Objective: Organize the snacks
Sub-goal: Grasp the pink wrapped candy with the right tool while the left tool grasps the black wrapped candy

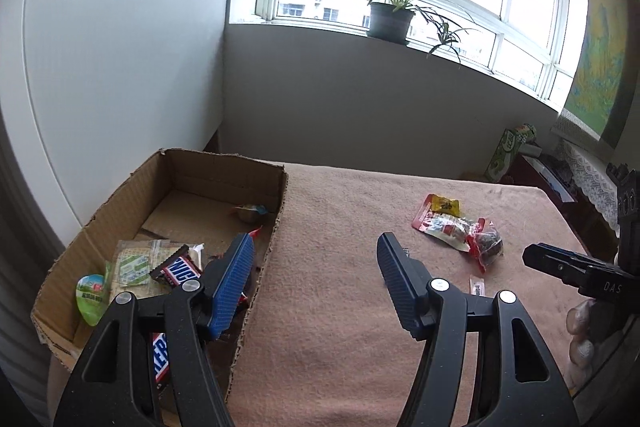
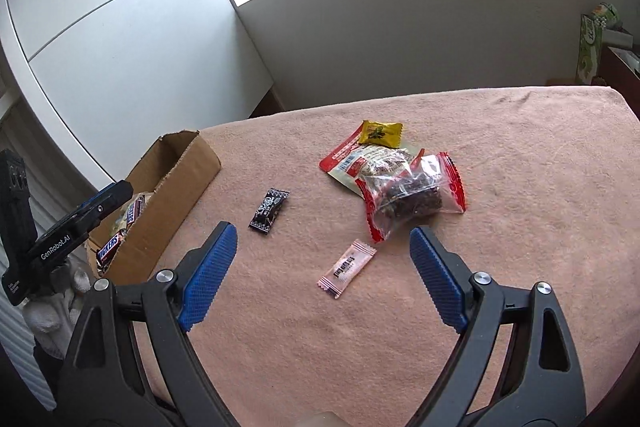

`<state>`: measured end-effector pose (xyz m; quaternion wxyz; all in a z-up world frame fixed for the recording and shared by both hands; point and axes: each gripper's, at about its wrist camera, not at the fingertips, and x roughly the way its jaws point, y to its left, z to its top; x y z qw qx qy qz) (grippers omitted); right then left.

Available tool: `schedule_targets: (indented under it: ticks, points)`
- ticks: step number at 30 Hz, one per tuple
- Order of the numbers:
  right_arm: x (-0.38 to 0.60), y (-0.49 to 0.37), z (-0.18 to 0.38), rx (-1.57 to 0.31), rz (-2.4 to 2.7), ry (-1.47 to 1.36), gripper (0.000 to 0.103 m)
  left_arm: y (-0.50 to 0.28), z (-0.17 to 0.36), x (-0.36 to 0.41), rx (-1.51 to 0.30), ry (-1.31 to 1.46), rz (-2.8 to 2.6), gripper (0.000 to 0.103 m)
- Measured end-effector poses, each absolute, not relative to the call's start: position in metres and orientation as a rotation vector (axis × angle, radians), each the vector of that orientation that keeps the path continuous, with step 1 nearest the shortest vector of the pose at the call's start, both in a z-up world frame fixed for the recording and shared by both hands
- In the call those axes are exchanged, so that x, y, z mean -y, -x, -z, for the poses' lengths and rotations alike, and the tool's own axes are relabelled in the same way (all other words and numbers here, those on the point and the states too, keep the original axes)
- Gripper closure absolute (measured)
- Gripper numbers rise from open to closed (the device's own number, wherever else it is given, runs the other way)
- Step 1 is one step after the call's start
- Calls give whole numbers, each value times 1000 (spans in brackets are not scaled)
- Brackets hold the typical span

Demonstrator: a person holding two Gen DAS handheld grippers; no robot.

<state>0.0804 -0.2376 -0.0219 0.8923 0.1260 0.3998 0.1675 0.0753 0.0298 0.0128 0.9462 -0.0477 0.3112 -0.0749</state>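
Right wrist view: right gripper (image 2: 322,233) spread wide over the pink cloth (image 2: 520,227), nothing between its jaws.
Pink sachet (image 2: 347,268): flat just ahead, long axis slanting up to the right.
Black sachet (image 2: 269,212): alone, near the cardboard box (image 2: 188,183).
Free room: bare cloth right of the packet pile (image 2: 400,183).
Left gripper (image 1: 316,251): parted, empty, straddling the box's right wall.

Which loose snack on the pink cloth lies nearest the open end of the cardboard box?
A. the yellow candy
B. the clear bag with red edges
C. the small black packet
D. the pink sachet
C: in the right wrist view the small black packet lies closest to the cardboard box; the others lie farther right.
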Motion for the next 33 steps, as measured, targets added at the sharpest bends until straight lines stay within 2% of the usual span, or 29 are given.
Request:
schedule_targets:
  ticks: [5, 9, 13, 25, 33]
  points:
    - [225, -73, 39, -878, -360, -202, 15, -88, -1, -4, -693, 96, 229, 39]
    - [224, -80, 52, -931, -350, -204, 31, -98, 12, 16, -750, 70, 273, 39]
    - [224, -88, 63, -979, -343, -221, 43, -111, 24, 32, -811, 57, 306, 39]
    - [199, -100, 67, -983, -315, -90, 44, -142, 55, 56, -905, -50, 296, 40]
    - [186, -106, 66, -975, -302, -15, 47, -148, 67, 60, -941, -58, 313, 50]
